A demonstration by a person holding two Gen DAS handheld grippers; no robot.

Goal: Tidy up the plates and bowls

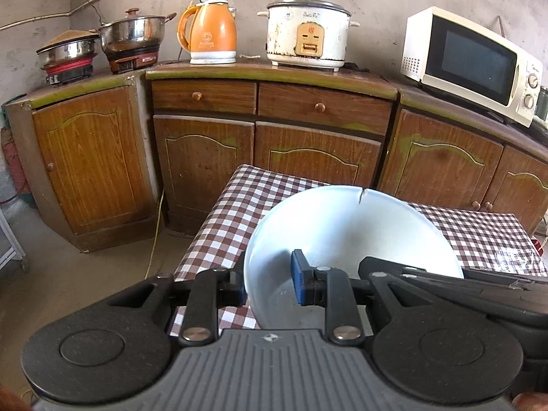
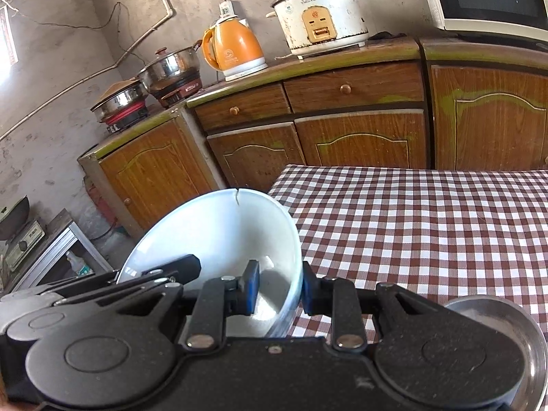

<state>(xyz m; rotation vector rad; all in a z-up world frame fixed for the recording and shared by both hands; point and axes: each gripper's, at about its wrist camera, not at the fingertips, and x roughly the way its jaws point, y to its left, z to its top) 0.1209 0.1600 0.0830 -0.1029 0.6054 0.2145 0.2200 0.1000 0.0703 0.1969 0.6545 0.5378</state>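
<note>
A white bowl with a crack in its far rim is held tilted above the checkered table. My left gripper is shut on the bowl's left wall, one pad inside and one outside. My right gripper is shut on the same bowl, on its right wall. Each gripper shows at the edge of the other's view. A steel bowl lies at the lower right in the right wrist view, partly hidden by my gripper.
Wooden cabinets stand behind the table. On their top are two steel pots on burners, an orange kettle, a white rice cooker and a microwave. A low metal stand is on the floor at left.
</note>
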